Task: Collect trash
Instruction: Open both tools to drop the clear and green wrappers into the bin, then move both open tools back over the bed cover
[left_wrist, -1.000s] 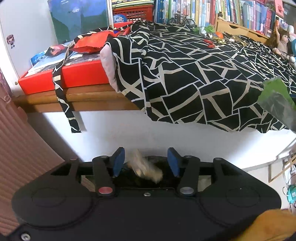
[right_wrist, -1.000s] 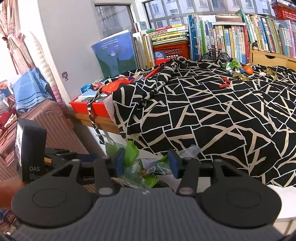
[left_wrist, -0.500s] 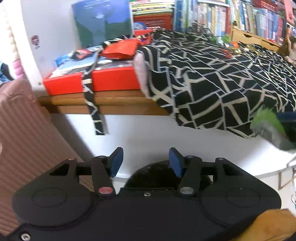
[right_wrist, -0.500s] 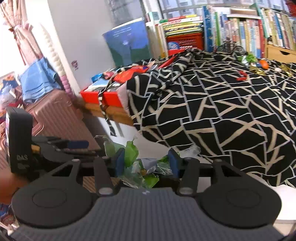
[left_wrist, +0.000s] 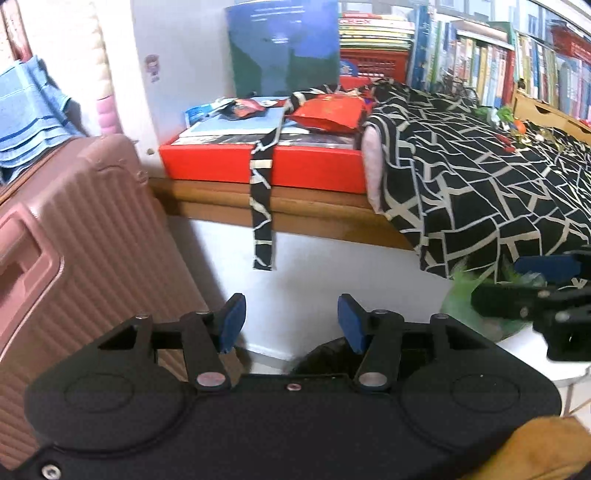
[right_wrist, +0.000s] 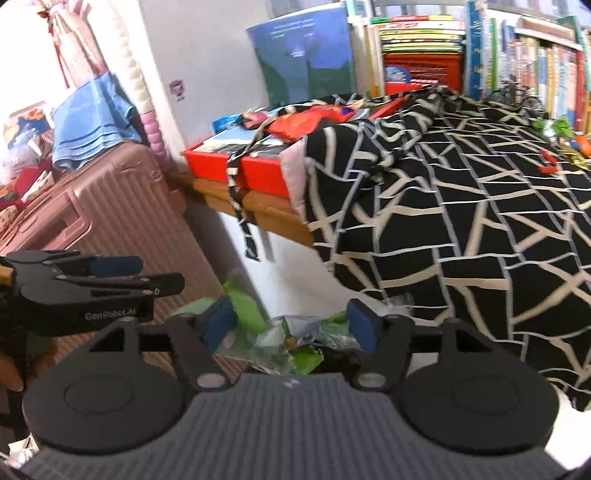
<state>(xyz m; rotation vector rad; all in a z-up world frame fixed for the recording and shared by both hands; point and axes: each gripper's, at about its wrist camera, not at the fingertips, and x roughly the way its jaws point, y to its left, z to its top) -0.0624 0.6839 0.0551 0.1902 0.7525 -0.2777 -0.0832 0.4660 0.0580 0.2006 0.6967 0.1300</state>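
From the left wrist, the left gripper (left_wrist: 290, 325) stands spread and empty above the dark bin mouth (left_wrist: 321, 356). From the right wrist, the right gripper (right_wrist: 290, 325) is opening, green plastic wrappers (right_wrist: 291, 338) loose between its pads; if they cling or drift, they could miss the bin and land beside the pink suitcase (right_wrist: 110, 206).

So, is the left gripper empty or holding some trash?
Empty. The left gripper stands open, and only the white wall shows between its blue pads.
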